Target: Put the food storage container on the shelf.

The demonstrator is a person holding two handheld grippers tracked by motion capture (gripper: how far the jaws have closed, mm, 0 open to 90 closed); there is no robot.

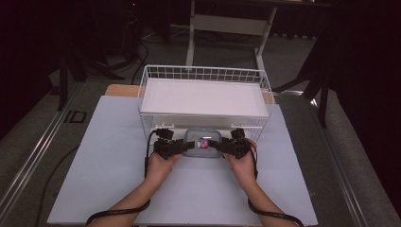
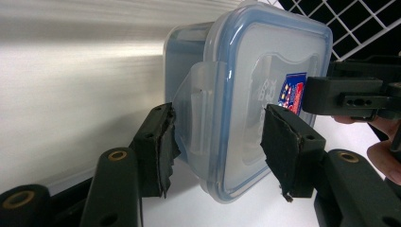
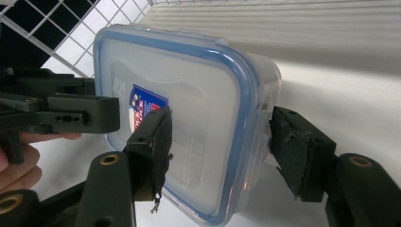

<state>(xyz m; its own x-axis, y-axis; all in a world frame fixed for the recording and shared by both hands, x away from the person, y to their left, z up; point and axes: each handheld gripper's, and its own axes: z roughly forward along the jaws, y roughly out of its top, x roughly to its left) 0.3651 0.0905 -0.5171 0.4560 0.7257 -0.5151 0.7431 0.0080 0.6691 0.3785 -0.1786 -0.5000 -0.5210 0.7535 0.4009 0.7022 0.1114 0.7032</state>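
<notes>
Both tongs, left (image 1: 188, 147) & right (image 1: 216, 145), pinch the plastic box (image 1: 203, 142), prob. just by wire basket (image 1: 204, 75).

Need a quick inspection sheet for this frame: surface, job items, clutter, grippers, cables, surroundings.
Surface: pale sheet-covered table, bare around the work.
Job's things: clear rectangular plastic food container with blue-rimmed snap lid, a small red-and-blue label on the lid, held by both ends in front of the white wire basket; a flat white panel covers the basket.
Clutter: nothing seen.
Grippers: left gripper clamps one end of the container across its side latch; right gripper clamps the opposite end.
Cables: one black cable trails from each gripper toward the near edge.
Surroundings: dark room, grey floor, white table frame behind.
</notes>
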